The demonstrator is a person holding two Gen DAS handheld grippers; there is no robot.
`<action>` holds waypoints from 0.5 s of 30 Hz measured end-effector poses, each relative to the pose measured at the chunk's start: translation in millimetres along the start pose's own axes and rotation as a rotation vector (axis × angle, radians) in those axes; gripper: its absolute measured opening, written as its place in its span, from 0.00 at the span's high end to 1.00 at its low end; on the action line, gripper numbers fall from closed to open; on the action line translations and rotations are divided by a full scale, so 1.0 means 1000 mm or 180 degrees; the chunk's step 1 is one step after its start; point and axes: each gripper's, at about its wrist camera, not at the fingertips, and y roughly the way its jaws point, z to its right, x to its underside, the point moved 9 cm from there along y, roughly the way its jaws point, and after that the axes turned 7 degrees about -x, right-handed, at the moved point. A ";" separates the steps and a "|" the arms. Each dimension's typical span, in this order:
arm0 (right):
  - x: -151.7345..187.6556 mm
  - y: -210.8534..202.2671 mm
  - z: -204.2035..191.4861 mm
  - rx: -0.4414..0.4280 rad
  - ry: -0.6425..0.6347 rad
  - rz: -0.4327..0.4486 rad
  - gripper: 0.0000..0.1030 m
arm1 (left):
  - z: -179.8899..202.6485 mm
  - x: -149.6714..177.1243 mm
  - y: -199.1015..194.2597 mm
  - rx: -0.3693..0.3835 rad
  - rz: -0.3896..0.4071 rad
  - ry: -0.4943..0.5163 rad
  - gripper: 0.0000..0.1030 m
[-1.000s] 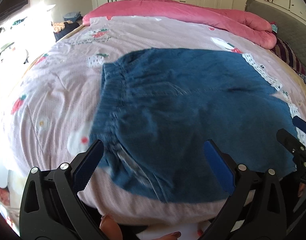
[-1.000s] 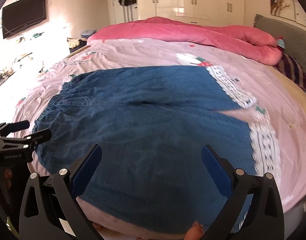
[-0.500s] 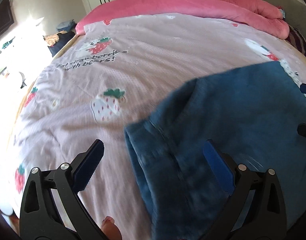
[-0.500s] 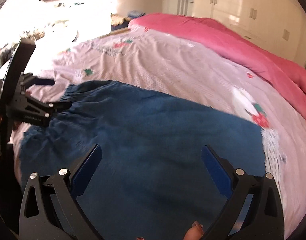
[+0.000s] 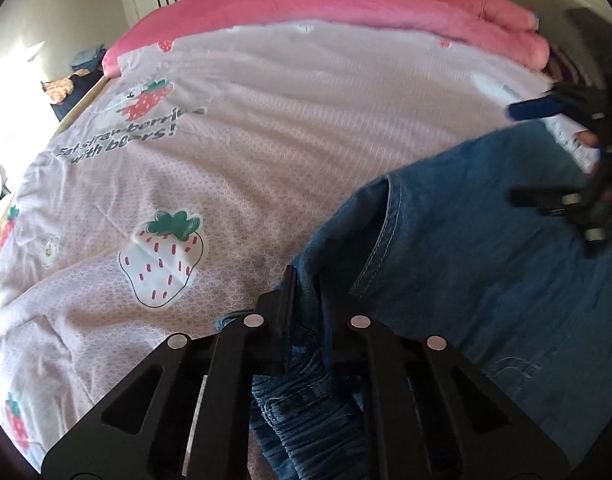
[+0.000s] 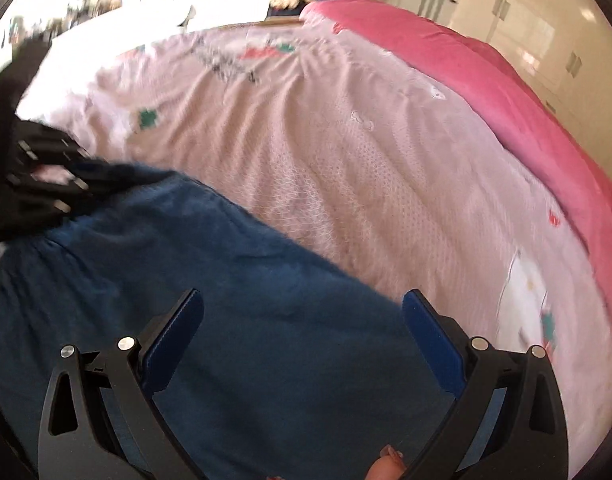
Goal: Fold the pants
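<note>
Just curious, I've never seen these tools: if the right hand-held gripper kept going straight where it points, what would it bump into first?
Most likely the blue pants spread on the bed; the right hand-held gripper stands open just above them.

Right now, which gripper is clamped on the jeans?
The left gripper: jaws just closed, pinching the jeans at the waistband edge. The right gripper hangs open above them.

The bedsheet (image 5: 266,128) reads "Eat strawberries with bears!" beside a printed strawberry.
</note>
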 end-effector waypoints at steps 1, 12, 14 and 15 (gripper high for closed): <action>0.000 0.006 -0.001 -0.0068 -0.0077 -0.0102 0.04 | 0.000 -0.002 -0.003 0.0038 0.0034 -0.0044 0.96; -0.017 0.010 -0.021 -0.0592 -0.0278 -0.0123 0.70 | -0.002 -0.022 -0.070 0.0313 0.0668 -0.0120 0.97; -0.016 -0.008 -0.030 -0.0602 -0.0312 0.0023 0.94 | -0.002 -0.022 -0.071 0.0273 0.0687 -0.0117 0.97; -0.014 -0.018 -0.033 -0.0553 -0.0310 0.0082 0.95 | -0.003 -0.021 -0.072 0.0219 0.0704 -0.0104 0.97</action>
